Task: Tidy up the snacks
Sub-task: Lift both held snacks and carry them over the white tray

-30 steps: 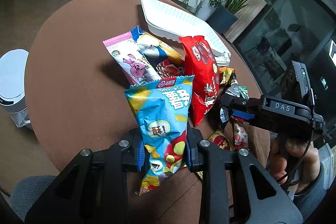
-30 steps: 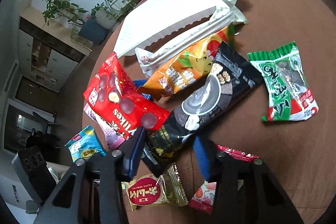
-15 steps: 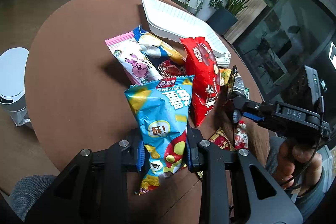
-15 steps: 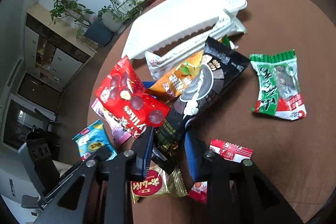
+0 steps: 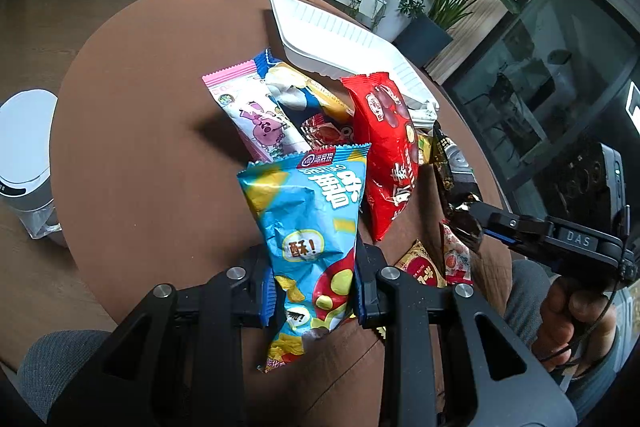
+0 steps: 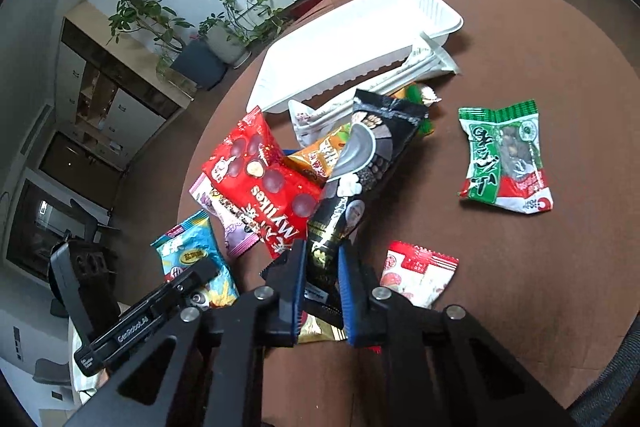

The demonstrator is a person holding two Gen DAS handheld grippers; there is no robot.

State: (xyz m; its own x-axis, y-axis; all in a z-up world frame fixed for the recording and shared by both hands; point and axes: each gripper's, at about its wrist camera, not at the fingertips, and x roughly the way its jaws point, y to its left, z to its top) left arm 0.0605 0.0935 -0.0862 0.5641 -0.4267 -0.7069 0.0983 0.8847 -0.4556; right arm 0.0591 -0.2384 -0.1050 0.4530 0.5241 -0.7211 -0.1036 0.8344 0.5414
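Your left wrist camera sits low and close, looking along its fingers across the round table (image 5: pixel 132 155) toward the white tray (image 5: pixel 340 43). Your right one looks from the opposite side, and both catch the red bag (image 6: pixel 256 179).

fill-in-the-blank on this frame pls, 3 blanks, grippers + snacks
1. The left gripper is shut on the ____ chip bag.
2. The right gripper is shut on the long ____ packet.
3. The white tray holds ____ snacks so far.

Missing words: blue; black; no
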